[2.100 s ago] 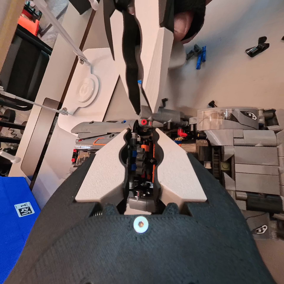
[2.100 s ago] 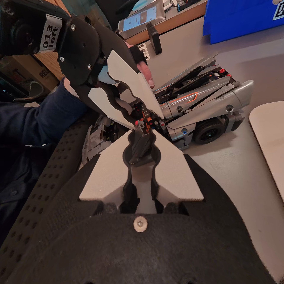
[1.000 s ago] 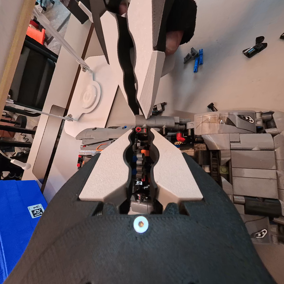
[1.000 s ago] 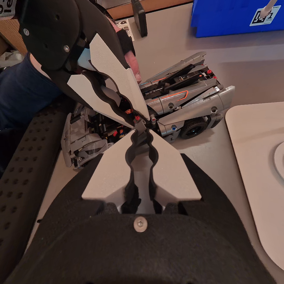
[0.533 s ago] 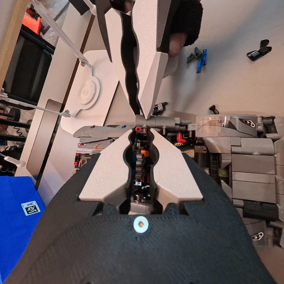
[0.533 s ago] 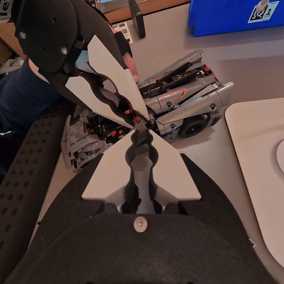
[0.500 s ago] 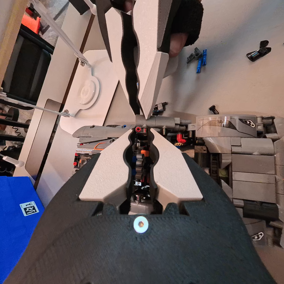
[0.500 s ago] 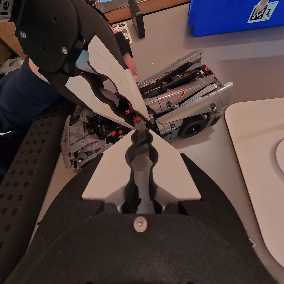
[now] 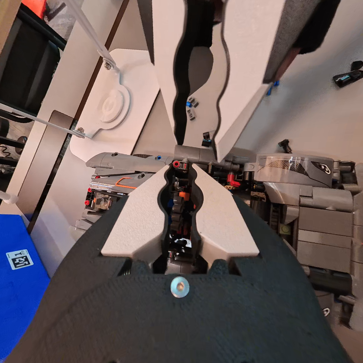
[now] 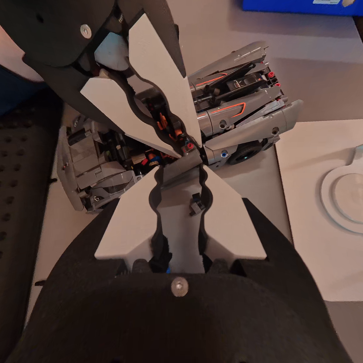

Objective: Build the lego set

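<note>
My right gripper has opened since half a second ago: then its jaws were narrow on the grey side piece, now they stand wide, with the tips at the two ends of that piece on the near side of the lego car. The car rests on the counter, and I think the piece is now seated on it. My left gripper is narrow; its tips reach into the middle of the car just beside the same piece, and whether they pinch anything I cannot tell. A small loose part lies on the counter near the car, perhaps the next one.
</note>
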Available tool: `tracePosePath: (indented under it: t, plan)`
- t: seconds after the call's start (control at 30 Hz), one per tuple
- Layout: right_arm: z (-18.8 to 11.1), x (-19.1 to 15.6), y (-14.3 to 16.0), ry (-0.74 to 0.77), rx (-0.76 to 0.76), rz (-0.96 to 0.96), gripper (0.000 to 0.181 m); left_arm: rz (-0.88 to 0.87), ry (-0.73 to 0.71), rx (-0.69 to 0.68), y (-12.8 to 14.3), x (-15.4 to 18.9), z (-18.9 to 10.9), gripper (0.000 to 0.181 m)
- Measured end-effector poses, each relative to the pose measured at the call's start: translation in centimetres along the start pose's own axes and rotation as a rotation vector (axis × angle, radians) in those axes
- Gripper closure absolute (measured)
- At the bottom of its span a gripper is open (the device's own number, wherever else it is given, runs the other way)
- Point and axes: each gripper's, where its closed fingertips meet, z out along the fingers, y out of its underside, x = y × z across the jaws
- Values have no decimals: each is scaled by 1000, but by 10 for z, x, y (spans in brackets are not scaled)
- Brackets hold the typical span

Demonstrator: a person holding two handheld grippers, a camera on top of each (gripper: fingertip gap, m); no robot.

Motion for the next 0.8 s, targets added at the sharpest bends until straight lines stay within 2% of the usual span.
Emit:
tracePosePath:
  t: [0.33, 0.47, 0.8]
  plan:
    - [5, 0, 12, 157, -199, -110, 140, -14, -26, -8, 2, -6, 3, 169]
    - [8, 3, 9, 220, -205, -127, 142, -27, -31, 3, 2, -9, 2, 169]
    - [12, 7, 7, 252, -186, -44, 146, -27, -46, 3, 4, -13, 4, 168]
